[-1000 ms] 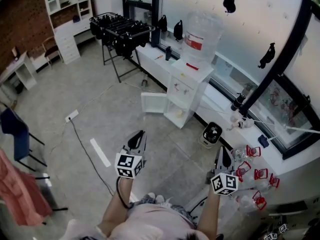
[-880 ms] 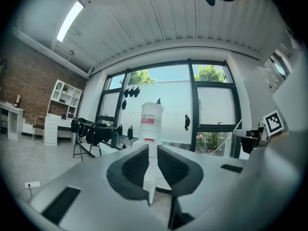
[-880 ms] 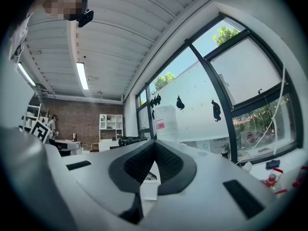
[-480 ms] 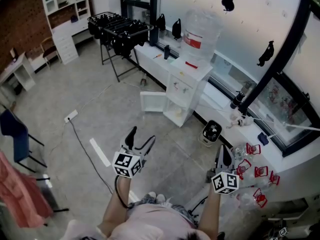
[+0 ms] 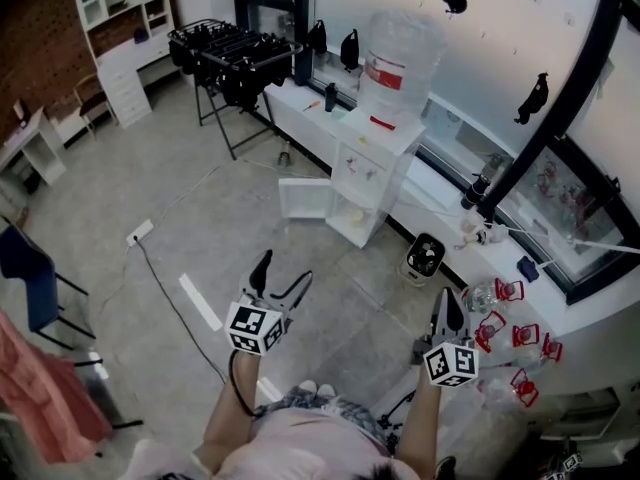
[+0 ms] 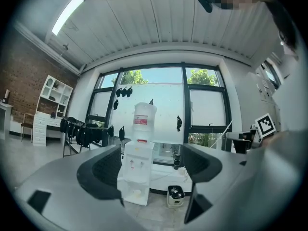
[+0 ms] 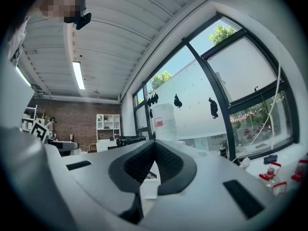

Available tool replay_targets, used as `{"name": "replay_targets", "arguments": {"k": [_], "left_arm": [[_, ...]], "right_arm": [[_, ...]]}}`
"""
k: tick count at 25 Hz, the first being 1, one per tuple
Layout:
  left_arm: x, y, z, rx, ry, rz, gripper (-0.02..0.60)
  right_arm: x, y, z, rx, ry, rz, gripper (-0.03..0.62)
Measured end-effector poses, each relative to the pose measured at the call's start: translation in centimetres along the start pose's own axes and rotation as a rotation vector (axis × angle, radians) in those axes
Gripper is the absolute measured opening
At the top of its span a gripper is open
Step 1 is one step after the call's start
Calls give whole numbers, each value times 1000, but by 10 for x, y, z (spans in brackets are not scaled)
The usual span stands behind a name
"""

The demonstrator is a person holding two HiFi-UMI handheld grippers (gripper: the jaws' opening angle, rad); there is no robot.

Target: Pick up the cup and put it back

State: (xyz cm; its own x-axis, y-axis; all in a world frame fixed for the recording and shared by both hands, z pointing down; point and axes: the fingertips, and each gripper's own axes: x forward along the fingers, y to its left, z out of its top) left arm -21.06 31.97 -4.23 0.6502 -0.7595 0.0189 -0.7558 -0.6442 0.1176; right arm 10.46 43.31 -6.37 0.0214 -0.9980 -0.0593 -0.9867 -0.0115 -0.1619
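Pale, the likely cup [image 5: 352, 216] sits in the water dispenser's [image 5: 378, 153] open lower compartment, far from both grippers. Left gripper [image 5: 283, 271] has just been opening wide, empty; right gripper [image 5: 447, 300] is pinched together, empty. A jaw clipping the compartment could topple it.

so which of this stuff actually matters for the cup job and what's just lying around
Job in hand:
white water dispenser, lower door open
small pale object inside it, possibly the cup
left gripper, jaws just opening, nothing between them
right gripper, shut

Lying about:
black drying rack
small white bin
clear containers with red tags
white shelf unit
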Motion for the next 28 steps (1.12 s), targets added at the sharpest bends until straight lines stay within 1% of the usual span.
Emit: {"name": "replay_targets", "arguments": {"k": [8, 13, 20, 28], "left_arm": [[8, 15, -6, 8, 2, -20, 382], [21, 27, -11, 2, 10, -20, 382], [60, 47, -11, 2, 9, -10, 382], [139, 73, -8, 9, 16, -14, 382]], "right_arm": [[0, 4, -14, 7, 8, -32, 17], [14, 2, -26, 14, 26, -38, 17], [61, -7, -26, 8, 19, -26, 17], [142, -31, -29, 14, 26, -17, 17]]}}
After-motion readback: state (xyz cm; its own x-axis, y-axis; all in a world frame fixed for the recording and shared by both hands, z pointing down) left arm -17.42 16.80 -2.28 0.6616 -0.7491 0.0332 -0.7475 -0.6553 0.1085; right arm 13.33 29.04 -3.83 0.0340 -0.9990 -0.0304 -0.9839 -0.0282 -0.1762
